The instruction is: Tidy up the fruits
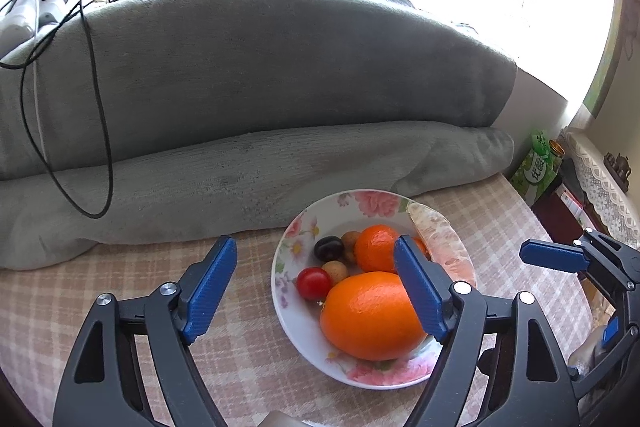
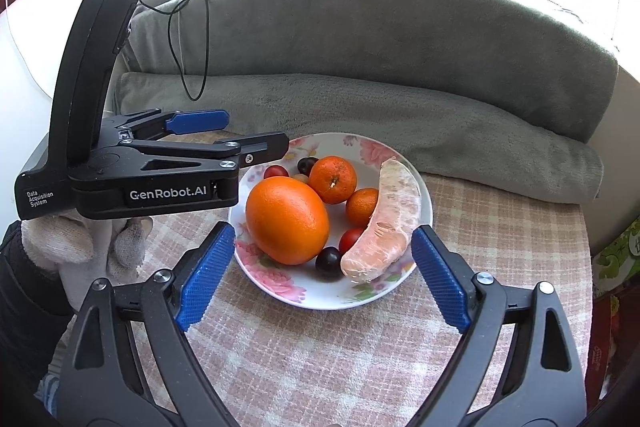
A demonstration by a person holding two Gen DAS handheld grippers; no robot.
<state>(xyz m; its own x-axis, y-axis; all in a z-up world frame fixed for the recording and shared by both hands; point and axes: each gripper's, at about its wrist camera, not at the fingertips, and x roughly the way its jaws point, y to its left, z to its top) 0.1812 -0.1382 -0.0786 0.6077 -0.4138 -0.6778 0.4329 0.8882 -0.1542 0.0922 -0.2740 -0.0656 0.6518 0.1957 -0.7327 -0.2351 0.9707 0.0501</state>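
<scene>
A floral plate (image 2: 416, 187) sits on a checked cloth (image 2: 320, 355), close in front of a folded grey blanket (image 2: 380, 67). All the fruit lies on the plate. A big orange (image 2: 286, 219) takes up its left part. Beside that, toward the back, sits a tangerine (image 2: 333, 179), with a smaller tangerine (image 2: 361, 206) just to its right. A peeled pomelo segment (image 2: 384, 223) curves along the right rim. In front of the small tangerine a cherry tomato (image 2: 351, 239) touches the segment, and a dark grape (image 2: 329, 261) lies just in front of it. At the back, another cherry tomato (image 2: 276, 171) and another dark grape (image 2: 307, 165) sit near the rim.

The left gripper (image 1: 316, 291) is wide open and holds nothing. Its right finger (image 1: 420, 295) stands over the plate in front of the big orange, and its left one is over the cloth. It is held by a gloved hand (image 2: 80, 247). The right gripper (image 2: 322, 275) is also wide open and empty, its blue fingers (image 2: 206, 275) straddling the near edge of the plate without touching it.

A black cable (image 1: 96, 107) hangs down over the blanket on the left.
</scene>
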